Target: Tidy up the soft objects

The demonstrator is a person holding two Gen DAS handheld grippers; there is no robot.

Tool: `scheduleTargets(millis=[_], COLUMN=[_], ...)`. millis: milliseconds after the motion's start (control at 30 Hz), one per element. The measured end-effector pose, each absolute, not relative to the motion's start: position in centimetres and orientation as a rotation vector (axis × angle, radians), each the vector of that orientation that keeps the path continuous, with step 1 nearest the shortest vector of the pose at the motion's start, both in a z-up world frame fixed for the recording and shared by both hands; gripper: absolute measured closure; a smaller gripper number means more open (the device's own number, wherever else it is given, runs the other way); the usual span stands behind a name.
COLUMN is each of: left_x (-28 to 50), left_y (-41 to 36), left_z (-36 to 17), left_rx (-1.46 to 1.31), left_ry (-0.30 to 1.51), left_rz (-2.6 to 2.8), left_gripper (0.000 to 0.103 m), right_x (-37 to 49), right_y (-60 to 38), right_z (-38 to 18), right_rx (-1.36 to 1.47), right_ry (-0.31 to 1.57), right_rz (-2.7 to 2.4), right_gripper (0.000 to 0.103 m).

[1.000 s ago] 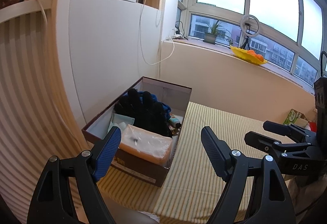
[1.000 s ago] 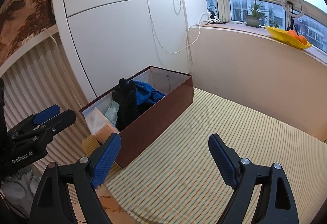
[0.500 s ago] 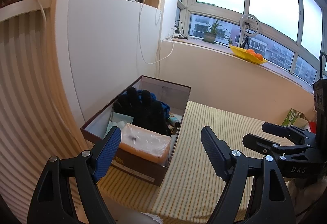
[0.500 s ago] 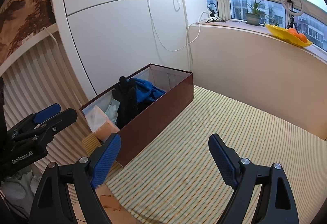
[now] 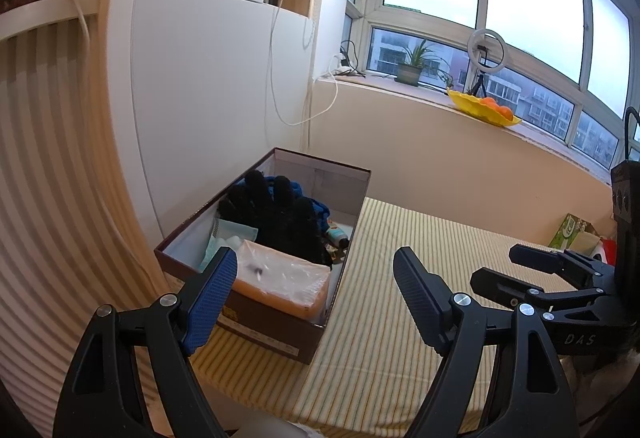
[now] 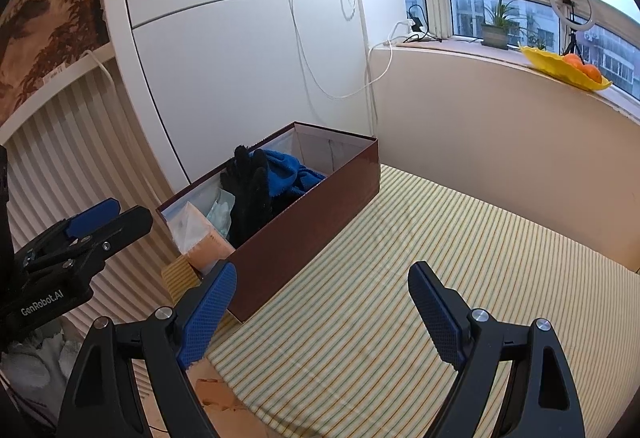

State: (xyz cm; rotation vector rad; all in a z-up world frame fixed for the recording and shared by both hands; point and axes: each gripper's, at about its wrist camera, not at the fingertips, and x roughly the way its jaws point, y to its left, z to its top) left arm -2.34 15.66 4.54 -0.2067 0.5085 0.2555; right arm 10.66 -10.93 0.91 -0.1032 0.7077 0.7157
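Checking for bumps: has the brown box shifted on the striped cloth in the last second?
No. The brown box keeps its place against the white cabinet.

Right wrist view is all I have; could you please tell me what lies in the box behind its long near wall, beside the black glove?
Observer: A small bottle lies against that wall of the box, right beside the black glove.
Operator: Thank you. Is anything on the striped cloth further to the right?
Observer: Yes, a green carton stands at its far right, by the wall.
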Motion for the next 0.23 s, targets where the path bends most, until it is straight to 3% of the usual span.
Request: scheduleTargets(millis=[233], left_x=[-2.71], left_y=[15.29], left_z=[4.76], left_rx=[-0.202], left_ry=[0.494], left_rz=[0.261], left_gripper=[0.022], right_x=[10.73], right_y=[-11.08], right_z=[0.61], right_rx=[-0.103], right_ry=[0.717], right_rz=[0.711], right_gripper=[0.018])
